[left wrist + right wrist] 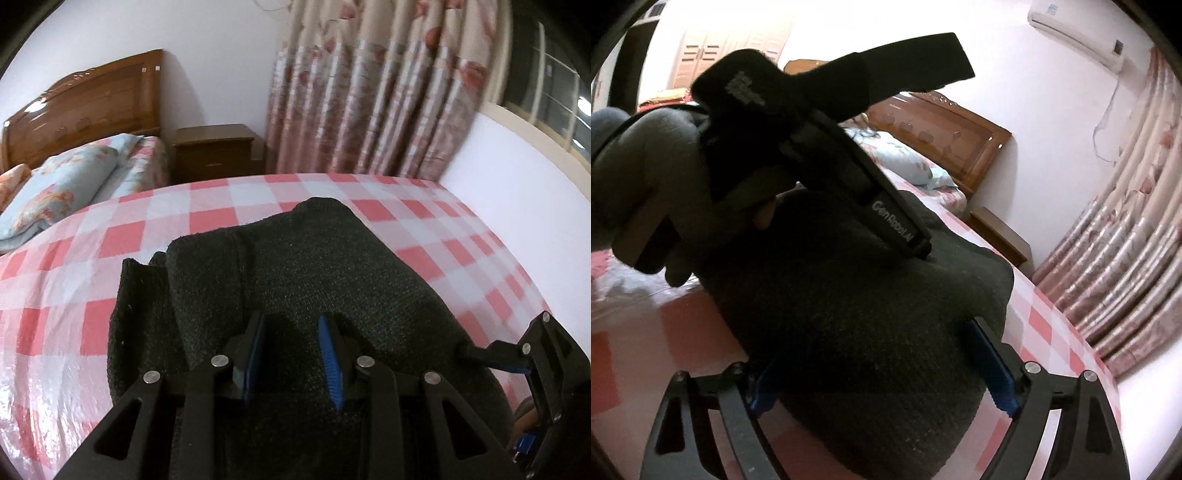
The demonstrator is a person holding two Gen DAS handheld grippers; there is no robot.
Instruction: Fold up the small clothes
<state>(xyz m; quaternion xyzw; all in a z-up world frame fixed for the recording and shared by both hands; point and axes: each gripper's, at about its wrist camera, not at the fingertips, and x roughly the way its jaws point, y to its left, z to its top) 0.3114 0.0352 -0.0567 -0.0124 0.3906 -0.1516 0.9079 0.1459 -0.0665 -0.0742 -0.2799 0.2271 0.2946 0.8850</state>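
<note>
A dark grey knitted garment (303, 269) lies folded in layers on the pink and white checked table cover (92, 295). My left gripper (291, 354) sits over its near edge with blue pads apart and cloth between them; the jaws are partly open. My right gripper (875, 373) has its jaws wide apart around a thick fold of the same garment (857, 325). It also shows at the right edge of the left wrist view (517, 354). The left gripper's body and the gloved hand (646, 177) holding it fill the upper left of the right wrist view.
A wooden bed (96, 96) with a floral pillow (62, 184) stands beyond the table at left, a nightstand (218, 151) beside it. Floral curtains (369, 92) and a white wall (517, 177) lie behind and right.
</note>
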